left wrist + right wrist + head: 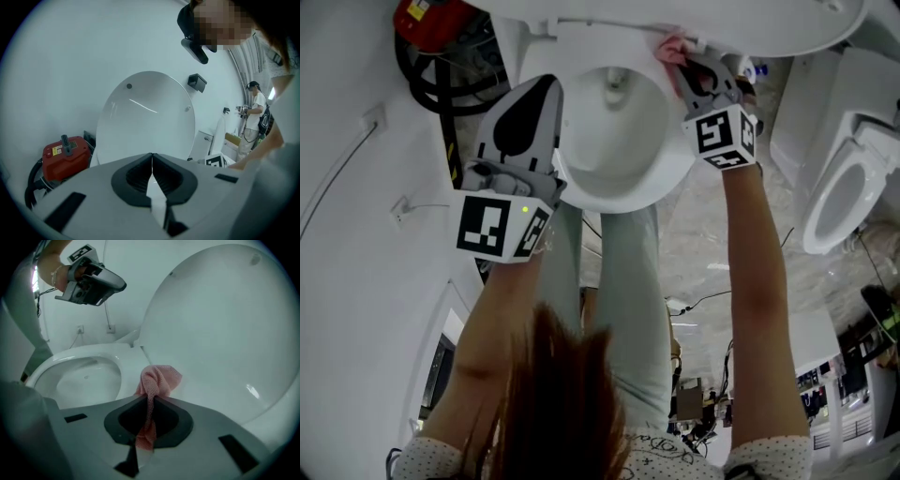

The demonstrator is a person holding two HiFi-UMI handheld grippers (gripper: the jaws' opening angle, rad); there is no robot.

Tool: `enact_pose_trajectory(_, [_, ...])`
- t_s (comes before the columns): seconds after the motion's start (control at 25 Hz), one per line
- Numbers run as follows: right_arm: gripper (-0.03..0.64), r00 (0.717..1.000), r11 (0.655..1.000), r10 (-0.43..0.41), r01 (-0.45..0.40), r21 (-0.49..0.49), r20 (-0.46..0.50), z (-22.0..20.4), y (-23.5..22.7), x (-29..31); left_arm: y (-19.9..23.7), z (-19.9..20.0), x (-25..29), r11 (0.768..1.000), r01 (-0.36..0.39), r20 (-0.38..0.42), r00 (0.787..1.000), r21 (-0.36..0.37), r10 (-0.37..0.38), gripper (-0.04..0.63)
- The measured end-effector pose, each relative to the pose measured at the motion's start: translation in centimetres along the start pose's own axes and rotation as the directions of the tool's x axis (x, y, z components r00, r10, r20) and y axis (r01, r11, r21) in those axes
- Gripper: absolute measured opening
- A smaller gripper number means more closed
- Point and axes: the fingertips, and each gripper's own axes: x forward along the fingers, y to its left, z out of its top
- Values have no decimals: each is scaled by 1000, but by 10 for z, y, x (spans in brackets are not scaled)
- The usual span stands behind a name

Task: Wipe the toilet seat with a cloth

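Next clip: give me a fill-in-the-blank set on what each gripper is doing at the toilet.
The right gripper is shut on a ____ cloth.
The left gripper is shut and holds ____.
The toilet lid is ____, not lowered.
Missing words: pink; nothing; raised.

You're in a test hall or showroom mock-up, not a home bathroom. The toilet (pixel 673 161) stands in open space, with a second toilet (pixel 839 202) right of it. Left of it are a red machine (pixel 65 157) and black hoses (pixel 420 89). Beyond it stands another person (pixel 254 117) carrying equipment.
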Motion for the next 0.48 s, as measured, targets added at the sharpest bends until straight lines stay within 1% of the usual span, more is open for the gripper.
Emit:
enact_pose_trajectory(0.08, [31, 999, 996, 40, -40, -85, -5, -2, 5, -2, -5, -1, -2, 1000, -5, 4, 1000, -4, 6, 5])
enact_pose_trajectory(0.16, [31, 998, 987, 67, -68, -148, -14, -3, 7, -4, -9, -1, -4, 1000, -12, 8, 1000, -3, 12, 5])
enact_pose_trajectory(0.32, [31, 993, 967, 111, -116, -227, -33, -4, 11, -5, -11, -4, -11, 999, -35, 12, 999, -7, 36, 6])
enact_pose_trajectory(0.48, [31, 987, 940, 151, -158, -304, -46, -9, 16, -9, -14, -6, -17, 999, -53, 19, 998, -10, 53, 5])
